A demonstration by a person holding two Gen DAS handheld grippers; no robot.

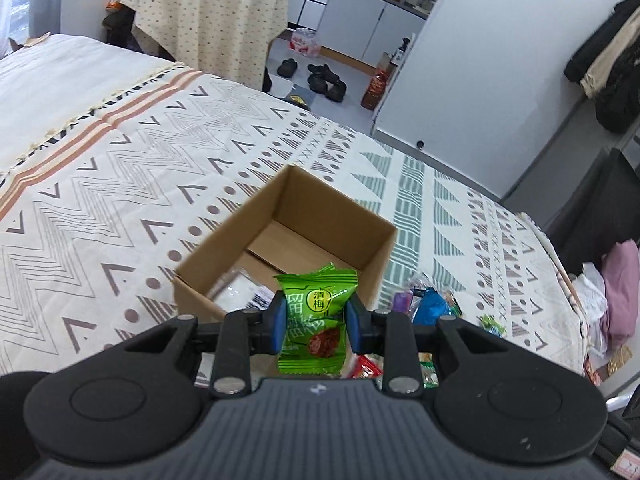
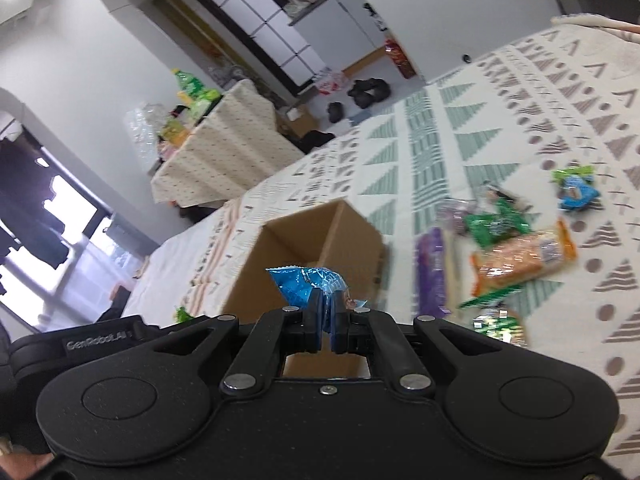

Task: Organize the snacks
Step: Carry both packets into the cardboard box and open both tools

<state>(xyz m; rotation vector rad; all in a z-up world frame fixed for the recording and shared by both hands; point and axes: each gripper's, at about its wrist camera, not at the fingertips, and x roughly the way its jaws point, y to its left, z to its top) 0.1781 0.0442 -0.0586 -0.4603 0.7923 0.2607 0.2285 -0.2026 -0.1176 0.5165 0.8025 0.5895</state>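
Pinching green snack pack (image 1: 316, 320), left hand-held gripper (image 1: 316, 326) over box (image 1: 240, 220); right hand-held gripper (image 2: 328, 326) clamps blue pack (image 2: 308, 284)

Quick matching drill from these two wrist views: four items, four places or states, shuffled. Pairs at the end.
Items:
1. green snack packet
2. blue snack packet
3. cardboard box
4. orange snack pack

States:
A. open, standing on the bedspread
B. held in the right hand-held gripper
C. lying loose on the bedspread
D. held in the left hand-held gripper

Pairs: 1-D, 2-B, 3-A, 4-C
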